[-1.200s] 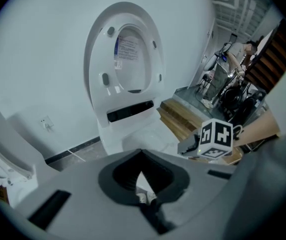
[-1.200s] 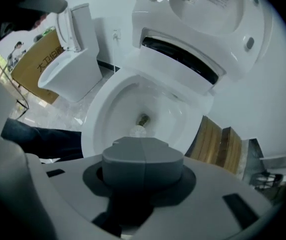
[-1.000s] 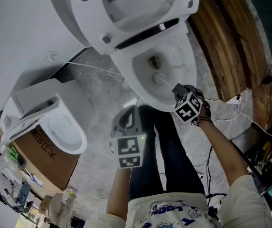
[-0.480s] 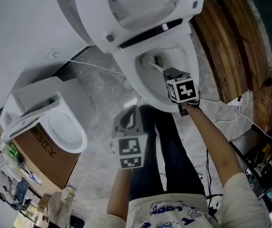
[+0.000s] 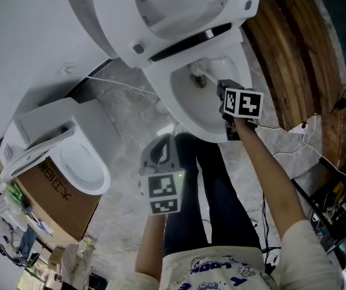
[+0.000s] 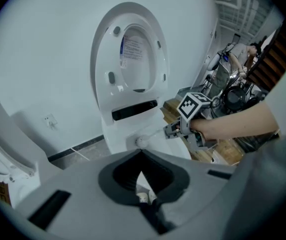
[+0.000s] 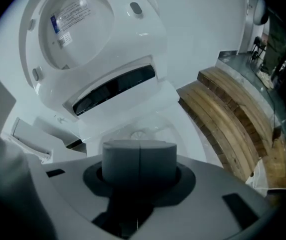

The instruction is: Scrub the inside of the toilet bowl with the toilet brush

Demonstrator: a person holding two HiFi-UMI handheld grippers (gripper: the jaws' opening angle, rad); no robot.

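One brush (image 5: 204,79) in bowl (image 5: 188,109), right tongs (image 5: 223,93) clamped

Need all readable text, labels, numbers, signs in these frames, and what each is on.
Lid sticker: print too small to read.
Cardboard box: dark upside-down letters, not legible.
Shirt: cartoon lettering, cut off, unreadable.
Right marker cube, left marker cube: square codes only, no text.

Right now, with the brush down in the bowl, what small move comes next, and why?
Probably sweep the toilet brush sideways along the wall. The right gripper is shut on its handle, and the head sits deep at the back of the toilet bowl, off the front wall.
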